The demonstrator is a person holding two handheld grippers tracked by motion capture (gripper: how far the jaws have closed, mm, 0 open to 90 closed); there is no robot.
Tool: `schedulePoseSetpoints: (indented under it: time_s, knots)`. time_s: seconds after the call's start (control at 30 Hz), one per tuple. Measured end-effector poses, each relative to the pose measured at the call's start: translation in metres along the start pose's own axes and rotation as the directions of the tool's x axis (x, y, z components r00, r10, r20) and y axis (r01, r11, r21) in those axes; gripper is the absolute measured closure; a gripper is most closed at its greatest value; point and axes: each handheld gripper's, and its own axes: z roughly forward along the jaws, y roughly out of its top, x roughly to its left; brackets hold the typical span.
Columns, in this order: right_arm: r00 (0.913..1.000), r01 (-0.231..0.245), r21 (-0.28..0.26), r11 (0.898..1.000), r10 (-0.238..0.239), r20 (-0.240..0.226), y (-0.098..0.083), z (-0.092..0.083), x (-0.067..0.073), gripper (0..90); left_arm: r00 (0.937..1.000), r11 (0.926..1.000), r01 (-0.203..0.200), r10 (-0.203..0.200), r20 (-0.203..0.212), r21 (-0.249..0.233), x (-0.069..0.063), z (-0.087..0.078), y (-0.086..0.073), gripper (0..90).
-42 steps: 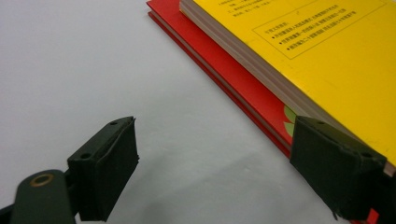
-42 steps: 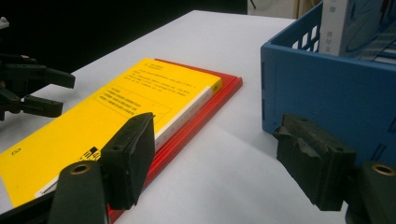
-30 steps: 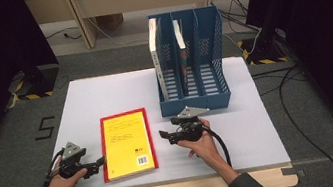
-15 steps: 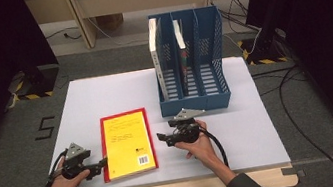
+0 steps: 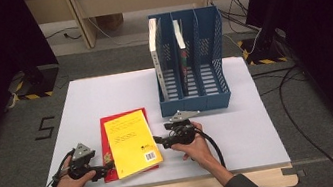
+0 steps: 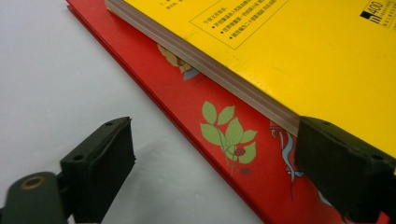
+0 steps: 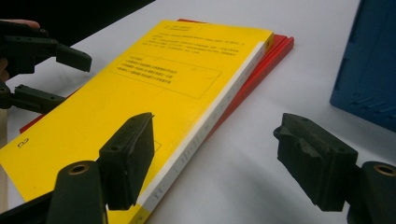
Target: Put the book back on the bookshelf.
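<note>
A yellow book (image 5: 131,142) lies askew on a red book (image 5: 107,156) at the white table's front. My left gripper (image 5: 108,169) sits at the books' front left corner. In the left gripper view, this gripper (image 6: 222,172) is open; its jaws have just been opening. The red book's (image 6: 187,102) edge runs between them, untouched by either pad, and the yellow book (image 6: 303,51) lies above it. My right gripper (image 5: 158,140) is at the yellow book's right edge. It (image 7: 222,165) is open, with the yellow book's (image 7: 154,88) white spine edge between its jaws.
A blue file rack (image 5: 196,101) stands behind the right hand. A white-spined book (image 5: 155,49) stands in its left slot and a second book (image 5: 180,45) in the middle one. The white table (image 5: 103,93) ends just in front of both hands.
The yellow book has slid and turned to the right, baring a strip of the red book at its left. The left gripper's jaws closed, then opened again. The right hand kept still.
</note>
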Motion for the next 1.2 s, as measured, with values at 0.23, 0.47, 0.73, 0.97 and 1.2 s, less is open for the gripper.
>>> schedulePoseSetpoints:
  time_s: [0.23, 0.47, 0.73, 0.97, 1.2]
  knots:
    - [0.9999, -0.002, 0.011, 1.000, 0.002, -0.017, 0.001, 0.008, 0.002, 28.2, 0.9999, 1.0000, 0.004, -0.004, 0.013, 0.002, -0.003, 0.005, 0.002, 6.0]
    - [0.9994, -0.017, 0.028, 0.999, 0.018, -0.031, 0.002, 0.015, 0.001, 28.2, 0.9998, 0.9998, 0.017, -0.017, 0.003, 0.010, -0.001, 0.007, 0.003, 0.0]
    - [0.9978, -0.046, 0.035, 0.998, 0.048, -0.046, 0.002, 0.021, -0.002, 28.8, 0.9996, 0.9996, 0.029, -0.029, 0.005, 0.008, -0.001, 0.009, 0.004, 0.0]
    - [0.9932, -0.086, 0.055, 0.995, 0.090, -0.074, 0.002, 0.030, -0.005, 29.1, 0.9990, 0.9990, 0.044, -0.044, 0.008, 0.010, -0.002, 0.011, 0.004, 0.0]
    - [0.9895, -0.099, 0.082, 0.992, 0.107, -0.097, 0.004, 0.037, -0.005, 29.5, 0.9988, 0.9988, 0.049, -0.049, 0.011, 0.011, -0.001, 0.011, 0.004, 0.0]
